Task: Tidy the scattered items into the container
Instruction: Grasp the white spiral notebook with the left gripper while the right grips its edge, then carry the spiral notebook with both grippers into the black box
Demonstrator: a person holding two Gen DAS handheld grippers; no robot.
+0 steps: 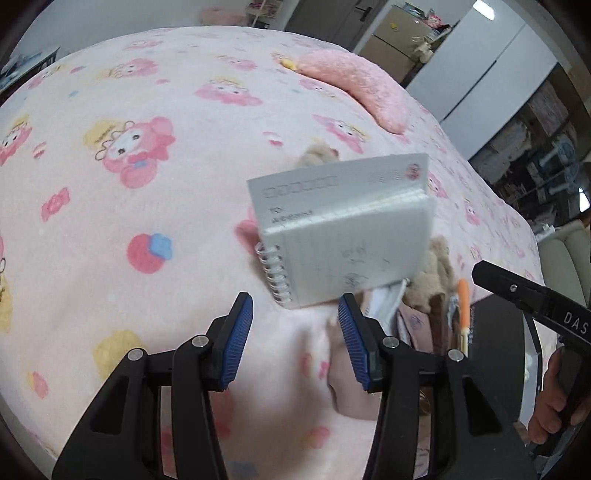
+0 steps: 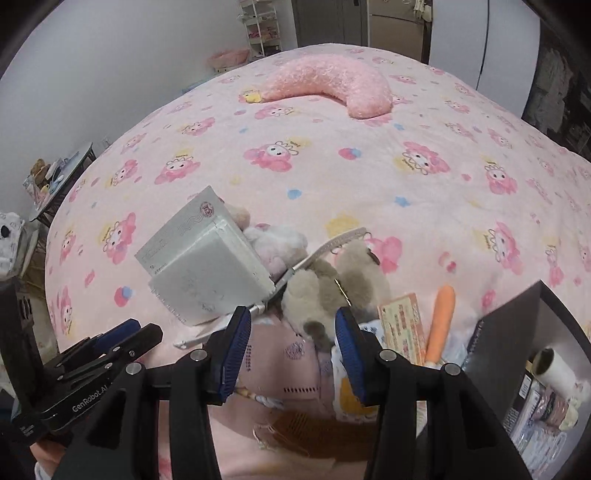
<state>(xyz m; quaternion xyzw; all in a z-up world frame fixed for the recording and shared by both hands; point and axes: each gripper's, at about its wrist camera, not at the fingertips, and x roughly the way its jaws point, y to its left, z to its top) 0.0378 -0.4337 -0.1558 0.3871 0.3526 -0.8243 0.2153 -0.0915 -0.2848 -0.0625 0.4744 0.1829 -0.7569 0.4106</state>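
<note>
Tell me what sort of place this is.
Most likely a bedroom: a bed under a pink cartoon-print blanket with a pink crescent plush pillow on it, and a shelf rack by the wall behind.

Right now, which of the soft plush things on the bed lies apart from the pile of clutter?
The pink crescent-shaped plush cushion: it lies alone at the far end of the blanket, while the beige plush toy and pale pink plush sit in the pile beside the notebook.

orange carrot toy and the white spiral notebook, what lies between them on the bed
In the right wrist view, beige plush toys and a printed card lie between the notebook and the carrot toy, over a pink pouch.
</note>
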